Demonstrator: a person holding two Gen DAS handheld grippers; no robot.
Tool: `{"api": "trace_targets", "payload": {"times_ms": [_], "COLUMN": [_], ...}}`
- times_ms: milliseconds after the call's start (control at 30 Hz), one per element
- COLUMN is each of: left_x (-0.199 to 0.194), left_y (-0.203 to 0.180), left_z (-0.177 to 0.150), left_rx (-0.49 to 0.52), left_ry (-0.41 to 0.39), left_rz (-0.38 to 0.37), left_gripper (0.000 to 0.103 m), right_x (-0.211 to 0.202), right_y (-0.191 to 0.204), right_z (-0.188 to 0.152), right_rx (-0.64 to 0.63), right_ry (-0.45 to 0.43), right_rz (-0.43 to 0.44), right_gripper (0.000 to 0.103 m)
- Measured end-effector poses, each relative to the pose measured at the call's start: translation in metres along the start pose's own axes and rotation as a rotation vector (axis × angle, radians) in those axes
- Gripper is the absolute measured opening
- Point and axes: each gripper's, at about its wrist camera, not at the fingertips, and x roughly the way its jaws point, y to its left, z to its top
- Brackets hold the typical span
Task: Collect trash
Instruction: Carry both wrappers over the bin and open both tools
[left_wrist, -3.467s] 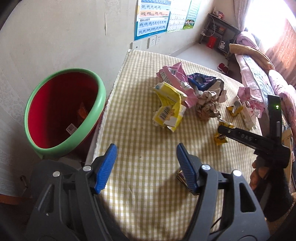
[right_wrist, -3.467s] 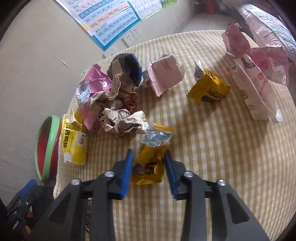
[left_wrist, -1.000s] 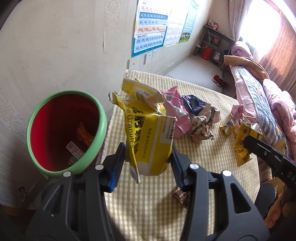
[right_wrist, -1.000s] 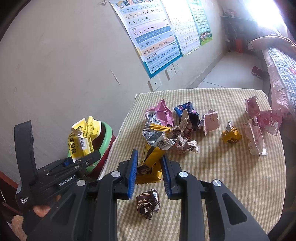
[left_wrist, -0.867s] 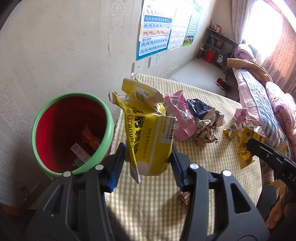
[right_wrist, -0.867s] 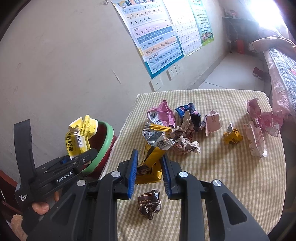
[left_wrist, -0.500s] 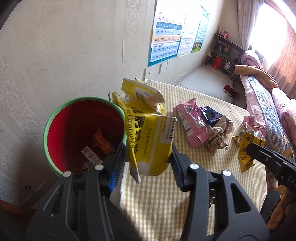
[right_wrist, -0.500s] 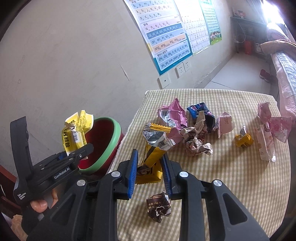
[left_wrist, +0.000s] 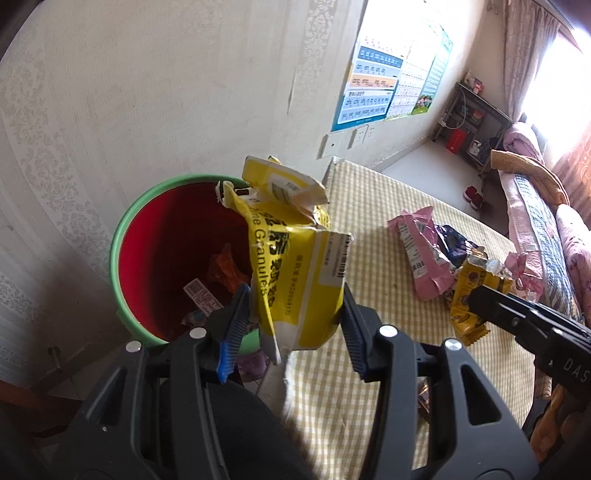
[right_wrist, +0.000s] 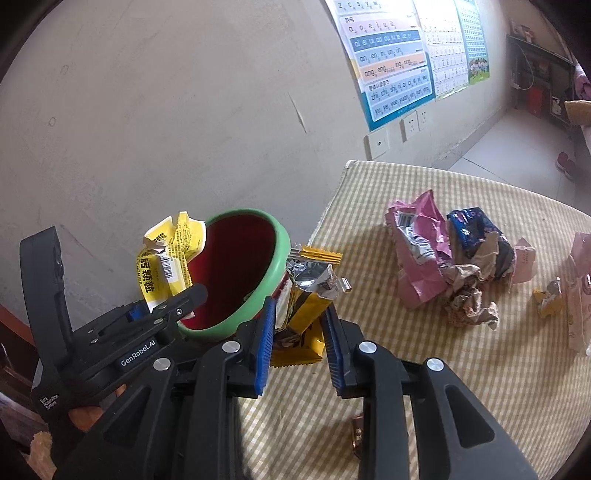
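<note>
so the left gripper (left_wrist: 291, 325) is clamped on a big crumpled yellow granules packet (left_wrist: 295, 266), pads pressing in on both sides, and it's held up right at the edge of the red bin with the green rim (left_wrist: 127, 229). the left wrist view looks down into that bin, so you get the bits already lying in there: an orange wrapper (left_wrist: 223, 271) and a scrap with a barcode label (left_wrist: 201, 293). the right wrist view only catches the bin's inner wall at a slant, none of the contents.

right gripper (right_wrist: 297, 334) is pinching a smaller yellow snack wrapper (right_wrist: 308, 306) with a torn silver top, just beside the bin's rim and over the corner of the checked tablecloth (right_wrist: 461, 387). from the left camera you only see that wrapper side-on past the black body of the other tool.

the right wrist view gives the better look at what's left on the table: a pink wrapper (right_wrist: 415, 251), a dark blue one (right_wrist: 471, 225), a crumpled brownish wad (right_wrist: 467, 301), all bunched together, plus a pale pink packet (right_wrist: 580, 306) out at the far right edge. there's also a small brown scrap (right_wrist: 356, 435) poking out right by the right tool's arm, mostly hidden.
</note>
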Motion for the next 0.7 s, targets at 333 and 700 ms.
{"api": "trace_targets", "payload": {"times_ms": [333,700], "left_x": [0.011,0.026], "left_y": [0.048,0.091], "left_z": [0.011,0.021], "left_rx": [-0.052,-0.132], "left_ry": [0.012,0.031], "left_rz": [0.089,0.147], "left_gripper": [0.046,0.050], "right_x": [0.043,0.099], "right_y": [0.032,0.066], "right_z": [0.029,0.052], "right_rx": [-0.025,-0.010], "right_ry": [0.043,0.077], "right_rz": [0.085,0.181], "right_gripper": [0.027,0.038]}}
